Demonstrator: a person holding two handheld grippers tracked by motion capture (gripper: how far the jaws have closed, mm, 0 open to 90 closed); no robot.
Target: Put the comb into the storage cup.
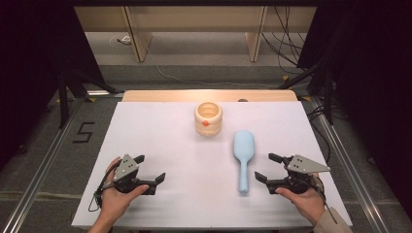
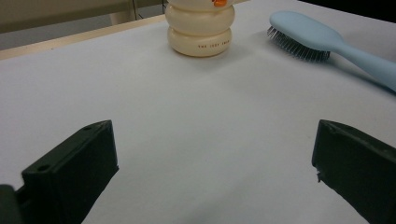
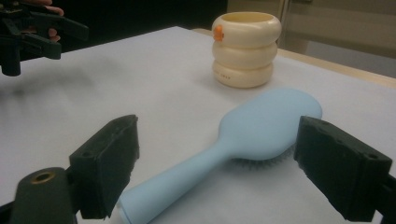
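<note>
1. High view: the right tool (image 1: 263, 167) hangs open just beside the handle end of the blue hairbrush (image 1: 243, 155), which lies bristles down on the white tabletop (image 1: 160, 141), head toward the cream ringed cup (image 1: 208, 118). The left tool (image 1: 152, 168) is also open, well apart from both. Likely risk: a pinch near the handle's very tip could let the heavier head droop or swing

2. Left gripper view: jaws spread wide over bare tabletop, with the cup (image 2: 200, 29) and hairbrush (image 2: 327, 44) far ahead. If this tool steadies the cup, a careless push could slide or tip it, since it looks light

3. Right gripper view: open jaws frame the hairbrush (image 3: 243, 140), handle pointing toward the camera. The smooth rounded handle may slip or roll between flat pads; closing too low could scrape the tabletop and skid the brush away
</note>
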